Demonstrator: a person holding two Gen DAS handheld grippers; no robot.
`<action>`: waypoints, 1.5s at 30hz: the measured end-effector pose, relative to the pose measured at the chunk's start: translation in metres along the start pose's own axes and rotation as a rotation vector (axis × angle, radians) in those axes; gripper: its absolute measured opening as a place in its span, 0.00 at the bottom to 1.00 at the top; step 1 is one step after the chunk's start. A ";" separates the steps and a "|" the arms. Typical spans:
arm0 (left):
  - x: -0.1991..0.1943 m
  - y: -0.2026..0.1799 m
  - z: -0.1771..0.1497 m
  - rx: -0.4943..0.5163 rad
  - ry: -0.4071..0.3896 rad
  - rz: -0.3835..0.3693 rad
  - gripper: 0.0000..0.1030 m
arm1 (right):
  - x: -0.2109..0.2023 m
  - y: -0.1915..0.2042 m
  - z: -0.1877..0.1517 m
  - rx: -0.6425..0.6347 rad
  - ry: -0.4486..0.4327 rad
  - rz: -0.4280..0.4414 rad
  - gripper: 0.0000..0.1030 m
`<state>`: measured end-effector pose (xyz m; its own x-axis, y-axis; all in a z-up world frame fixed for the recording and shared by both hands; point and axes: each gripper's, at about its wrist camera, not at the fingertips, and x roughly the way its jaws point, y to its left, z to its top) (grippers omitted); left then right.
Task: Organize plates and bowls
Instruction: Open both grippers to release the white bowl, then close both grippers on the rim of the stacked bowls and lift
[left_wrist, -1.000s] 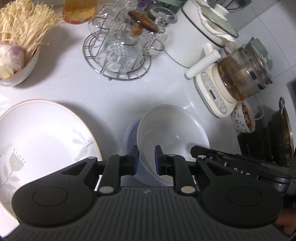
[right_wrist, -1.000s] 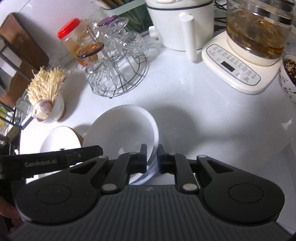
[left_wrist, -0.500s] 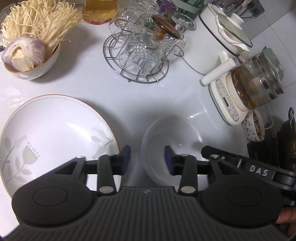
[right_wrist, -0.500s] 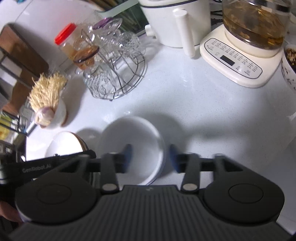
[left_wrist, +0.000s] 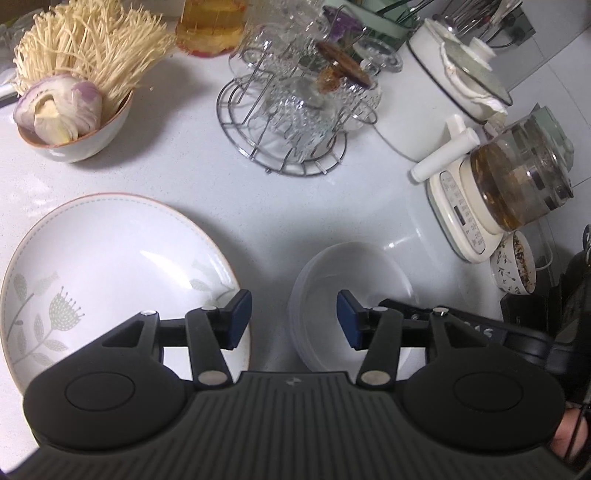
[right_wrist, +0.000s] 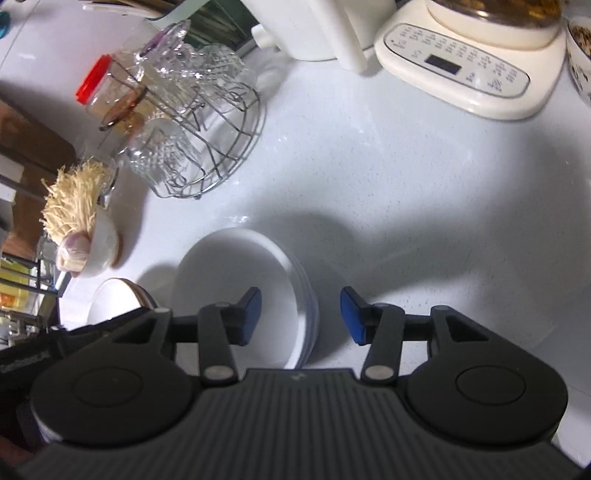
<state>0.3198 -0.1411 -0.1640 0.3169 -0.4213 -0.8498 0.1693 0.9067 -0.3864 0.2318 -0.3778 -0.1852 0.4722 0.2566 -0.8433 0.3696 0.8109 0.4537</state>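
A stack of white bowls (left_wrist: 351, 273) rests on the white counter, also in the right wrist view (right_wrist: 240, 277). A large white plate with a leaf pattern (left_wrist: 110, 266) lies to its left; its edge shows in the right wrist view (right_wrist: 110, 299). My left gripper (left_wrist: 293, 319) is open and empty, above the gap between plate and bowls. My right gripper (right_wrist: 301, 314) is open and empty over the right rim of the bowl stack.
A bowl of enoki mushrooms and onion (left_wrist: 74, 107) stands at the back left. A wire rack of glass cups (left_wrist: 291, 110), a white pot (left_wrist: 436, 103), a glass kettle on a cream base (left_wrist: 517, 184) and a small patterned bowl (left_wrist: 517, 266) line the back and right.
Both grippers have let go of the bowl, opened wide and pulled back. The bowl now rests on the stack on the counter.
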 end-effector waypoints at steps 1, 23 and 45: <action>0.000 -0.002 -0.001 -0.001 -0.007 0.003 0.55 | 0.002 -0.001 -0.001 0.006 0.004 0.002 0.45; 0.012 -0.032 -0.018 0.072 0.044 0.031 0.55 | 0.008 -0.021 -0.007 0.054 0.023 -0.026 0.14; 0.085 -0.063 -0.036 0.135 0.166 -0.050 0.54 | -0.012 -0.052 -0.012 0.090 -0.001 -0.075 0.12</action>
<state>0.3026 -0.2331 -0.2247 0.1492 -0.4459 -0.8826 0.3081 0.8691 -0.3870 0.1975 -0.4168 -0.2020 0.4411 0.1971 -0.8755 0.4739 0.7773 0.4138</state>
